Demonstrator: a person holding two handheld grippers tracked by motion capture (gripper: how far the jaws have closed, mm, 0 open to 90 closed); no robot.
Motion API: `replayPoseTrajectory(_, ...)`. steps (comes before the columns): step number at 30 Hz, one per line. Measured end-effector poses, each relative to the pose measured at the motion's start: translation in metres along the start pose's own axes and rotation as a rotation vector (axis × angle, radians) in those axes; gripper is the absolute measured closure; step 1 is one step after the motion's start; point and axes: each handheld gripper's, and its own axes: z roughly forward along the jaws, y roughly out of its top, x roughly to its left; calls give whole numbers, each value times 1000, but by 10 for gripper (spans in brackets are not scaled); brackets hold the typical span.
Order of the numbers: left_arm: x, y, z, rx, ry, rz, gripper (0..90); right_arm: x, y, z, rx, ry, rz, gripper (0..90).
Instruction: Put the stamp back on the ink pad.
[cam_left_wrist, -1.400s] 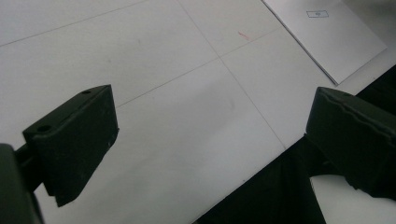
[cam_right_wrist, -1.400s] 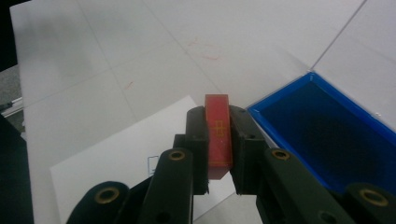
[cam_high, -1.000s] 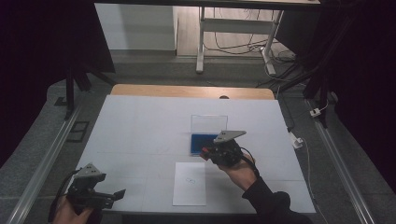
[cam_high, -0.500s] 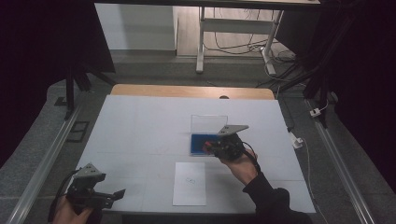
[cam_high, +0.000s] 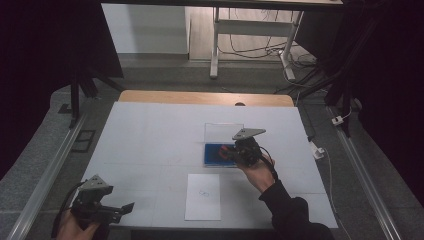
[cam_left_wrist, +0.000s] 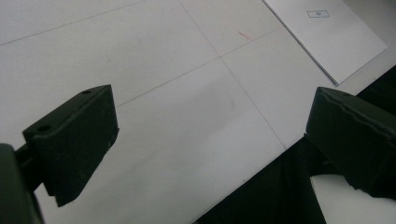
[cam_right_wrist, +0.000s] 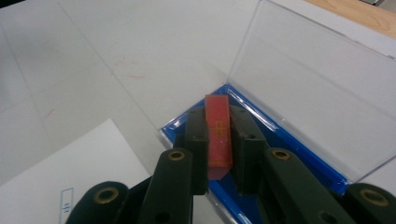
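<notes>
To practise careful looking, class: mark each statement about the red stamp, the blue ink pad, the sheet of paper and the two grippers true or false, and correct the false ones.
1. The right gripper is shut on the red stamp. True.
2. The blue ink pad has its clear lid closed. False: the lid stands open.
3. The left gripper holds the sheet of paper. False: its jaws are open with nothing between them.
4. The paper lies nearer the person than the ink pad. True.
5. The stamp rests on the paper. False: it is over the ink pad.
</notes>
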Motion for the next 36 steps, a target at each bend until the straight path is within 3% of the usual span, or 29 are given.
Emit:
replayPoseTrajectory(13,0,0,0,1,2,0,23,-16,3,16,30,-58,0,793)
replayPoseTrajectory(20,0,0,0,-1,-1,-2,25,-18,1,29,69,-74,-23,793)
replayPoseTrajectory(29,0,0,0,-1,0,0,24,-19,-4,39,94,-78,-11,793)
replayPoseTrajectory(36,0,0,0,-1,-1,2,25,-16,-6,46,109,-84,-38,792)
